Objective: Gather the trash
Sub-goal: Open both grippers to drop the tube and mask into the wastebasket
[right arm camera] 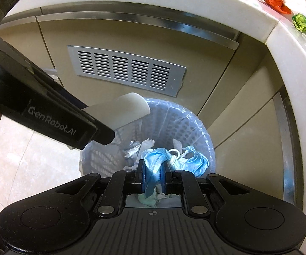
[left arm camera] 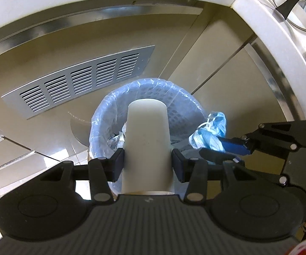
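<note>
Left tongs [left arm camera: 147, 162]: we see them clamped on a white paper cup [left arm camera: 147, 140], bottom pointing away, held above the bin.
Right tongs [right arm camera: 153, 180]: nearly closed, pinching a crumpled blue face mask [right arm camera: 156, 165] over the bin's mouth.
Bin [right arm camera: 187, 123]: a perforated basket lined with clear plastic, standing on the floor against the cabinet; we see crumpled scraps inside.
Bench [right arm camera: 289, 48]: wrappers lie on top.

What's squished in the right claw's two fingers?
A crumpled blue mask, pinched in the right claw above the bin. The right wrist view shows it best.
</note>
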